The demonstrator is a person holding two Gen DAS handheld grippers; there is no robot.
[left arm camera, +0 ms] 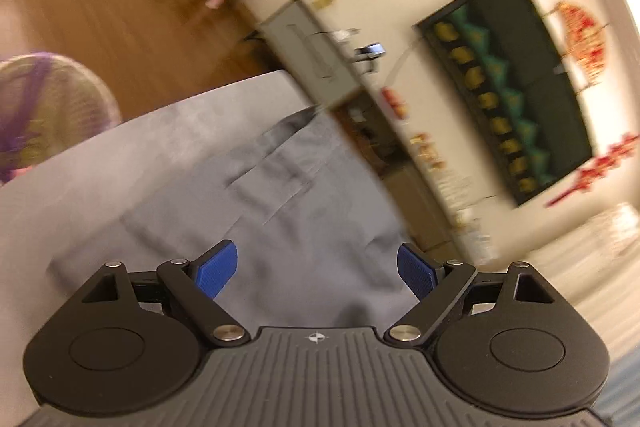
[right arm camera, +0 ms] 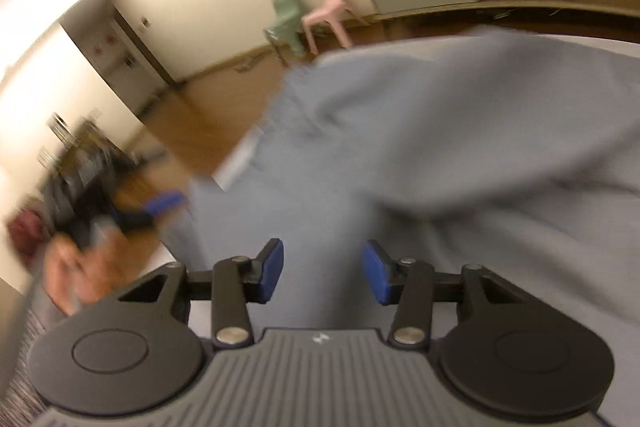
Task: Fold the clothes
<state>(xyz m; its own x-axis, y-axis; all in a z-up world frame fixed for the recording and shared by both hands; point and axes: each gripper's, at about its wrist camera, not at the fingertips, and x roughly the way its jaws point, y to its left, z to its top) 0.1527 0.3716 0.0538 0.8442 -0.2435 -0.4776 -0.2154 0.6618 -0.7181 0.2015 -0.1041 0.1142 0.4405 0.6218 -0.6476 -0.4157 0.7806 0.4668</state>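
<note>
Rumpled grey garment (left arm camera: 280,195) lies spread under the wide-spread left gripper (left arm camera: 318,269) and parted, empty right gripper (right arm camera: 322,273).

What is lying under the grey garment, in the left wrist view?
The grey garment lies spread on a pale grey surface, bare beside it at the left. The part beneath the cloth is covered, so anything else there cannot be seen.

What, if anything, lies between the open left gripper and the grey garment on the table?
Nothing visible does. The left gripper has its jaws spread wide directly over the grey garment, which lies spread on the table, with only open air between.
</note>
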